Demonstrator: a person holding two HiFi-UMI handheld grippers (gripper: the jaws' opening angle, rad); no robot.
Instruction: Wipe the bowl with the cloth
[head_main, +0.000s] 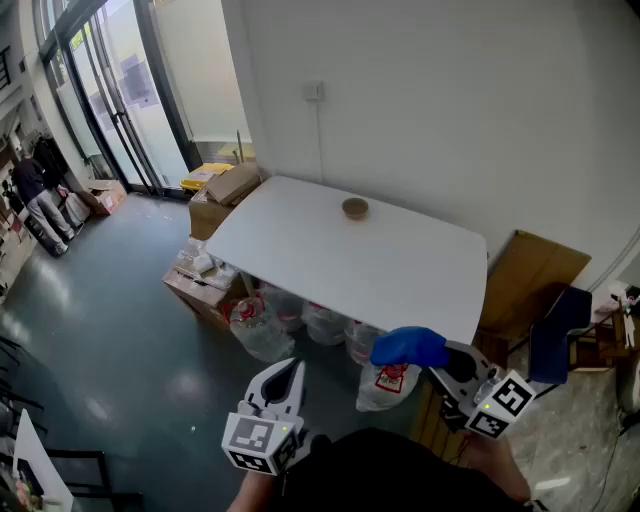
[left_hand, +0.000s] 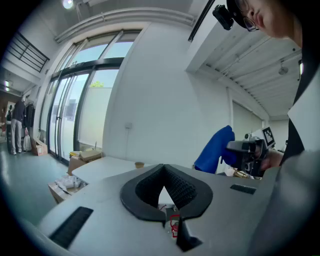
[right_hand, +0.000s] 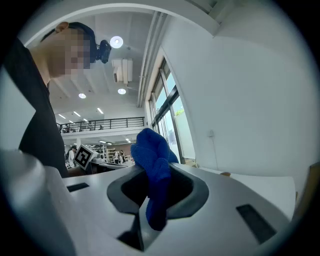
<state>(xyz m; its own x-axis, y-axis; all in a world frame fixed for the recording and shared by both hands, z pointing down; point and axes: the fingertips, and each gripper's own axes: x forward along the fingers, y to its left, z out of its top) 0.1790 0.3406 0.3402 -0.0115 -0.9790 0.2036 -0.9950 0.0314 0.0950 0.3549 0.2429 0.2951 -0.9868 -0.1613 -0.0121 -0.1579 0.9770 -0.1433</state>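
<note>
A small brown bowl stands on the far side of the white table. Well short of the table, my right gripper is shut on a bunched blue cloth. In the right gripper view the cloth sticks up out of the closed jaws, and the bowl is a small speck far ahead. My left gripper is held low at the front, shut and empty. From the left gripper view, its closed tips point toward the distant bowl, with the cloth off to the right.
Cardboard boxes stand at the table's left end, and filled plastic bags sit under it. A brown board leans at the right beside a dark chair. Glass doors line the left, with a person far off.
</note>
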